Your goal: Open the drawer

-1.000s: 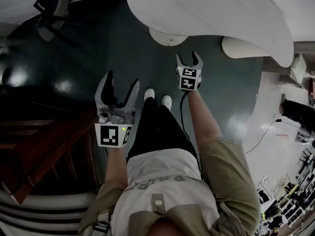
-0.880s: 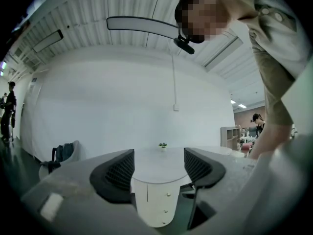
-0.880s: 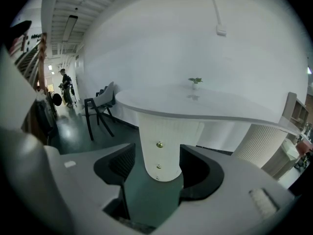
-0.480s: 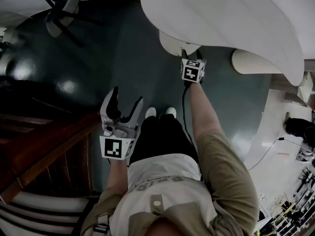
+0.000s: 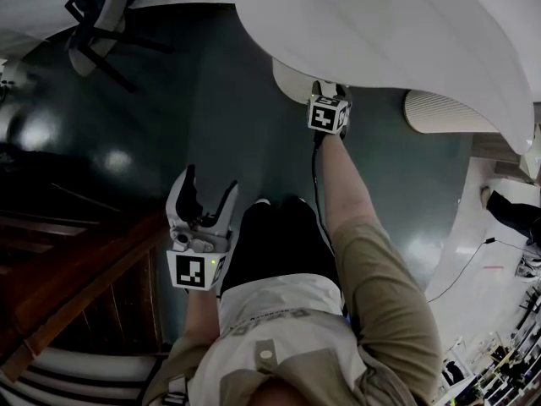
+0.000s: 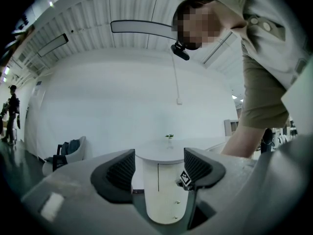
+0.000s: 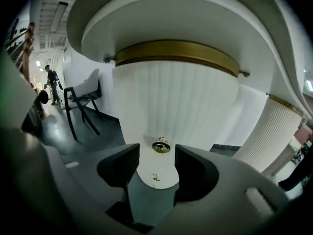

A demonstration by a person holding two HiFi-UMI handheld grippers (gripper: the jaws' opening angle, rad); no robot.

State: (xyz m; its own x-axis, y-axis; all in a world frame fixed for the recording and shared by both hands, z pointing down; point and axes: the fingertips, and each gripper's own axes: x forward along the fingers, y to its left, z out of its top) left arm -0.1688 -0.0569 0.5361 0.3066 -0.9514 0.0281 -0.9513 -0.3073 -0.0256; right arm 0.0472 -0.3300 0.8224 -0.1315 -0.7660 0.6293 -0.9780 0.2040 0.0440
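Note:
A white round pedestal (image 7: pixel 171 106) stands under the curved white tabletop (image 5: pixel 380 32) and carries a brass drawer knob (image 7: pixel 161 146), with a smaller knob (image 7: pixel 156 177) below it. My right gripper (image 7: pixel 156 163) points down at the pedestal. Its jaws are closing, with the brass knob just ahead of them and untouched. In the head view the right gripper (image 5: pixel 327 90) reaches the pedestal (image 5: pixel 292 79) below the table's edge. My left gripper (image 5: pixel 209 184) hangs open and empty beside the person's leg. In its own view the left gripper (image 6: pixel 159 168) faces the pedestal (image 6: pixel 164 195) from farther back.
A dark-legged chair (image 5: pixel 97 15) stands on the floor at the far left. Dark wooden steps (image 5: pixel 68 269) lie close to my left side. A second ribbed pedestal (image 5: pixel 444 112) stands to the right. A cable (image 5: pixel 461 265) trails over the floor.
My right gripper has moved forward and down, from open floor to the pedestal under the table's edge. The left gripper has sunk a little and stayed open.

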